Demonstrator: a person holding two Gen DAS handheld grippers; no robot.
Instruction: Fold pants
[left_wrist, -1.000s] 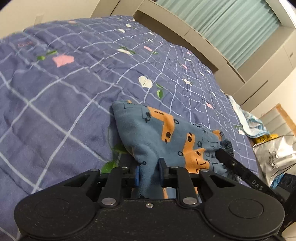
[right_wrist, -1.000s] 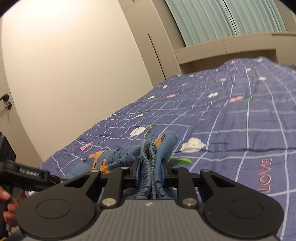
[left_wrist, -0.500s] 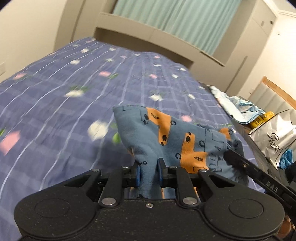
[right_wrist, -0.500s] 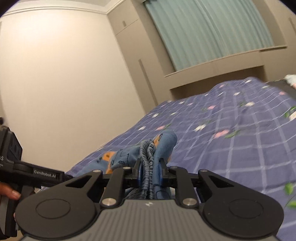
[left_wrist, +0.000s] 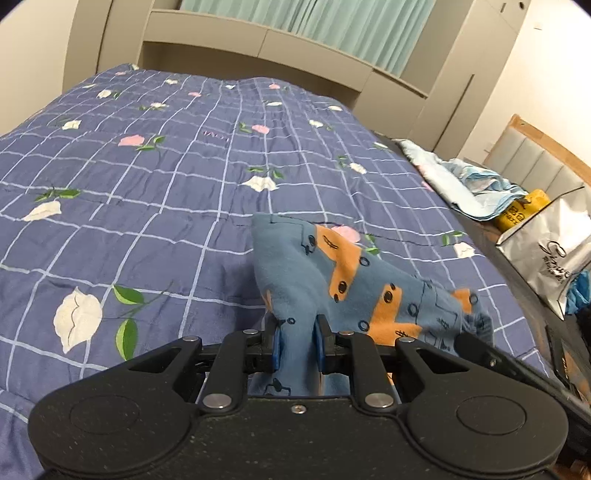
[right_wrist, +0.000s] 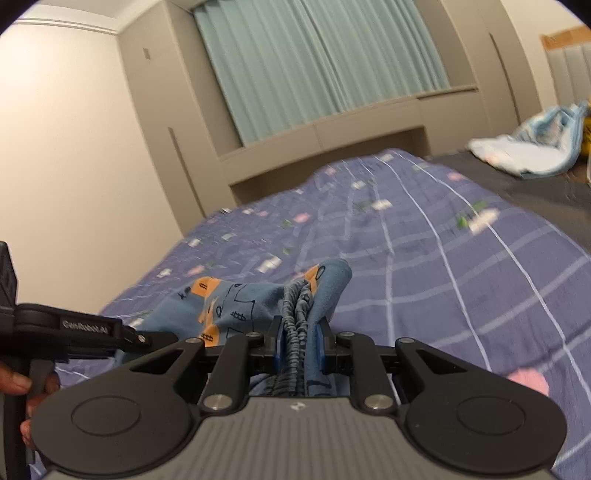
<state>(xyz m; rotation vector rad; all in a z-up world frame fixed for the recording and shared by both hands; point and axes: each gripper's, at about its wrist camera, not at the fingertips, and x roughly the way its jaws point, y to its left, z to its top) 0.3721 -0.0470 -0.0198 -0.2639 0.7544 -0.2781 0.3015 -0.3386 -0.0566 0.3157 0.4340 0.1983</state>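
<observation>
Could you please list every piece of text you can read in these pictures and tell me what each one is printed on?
"GenRobot.AI": on the black arm of the left tool.
Pink stitched word on the blue checked quilt: too blurred to read.
Script on the silver foil bag: illegible.
Print on the yellow packet: too small.

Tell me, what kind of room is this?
Most likely a bedroom: a bed under a blue checked floral quilt, long green curtains above a built-in ledge, and pale cupboards along the wall. Small printed pants are being folded over the bed.
</observation>
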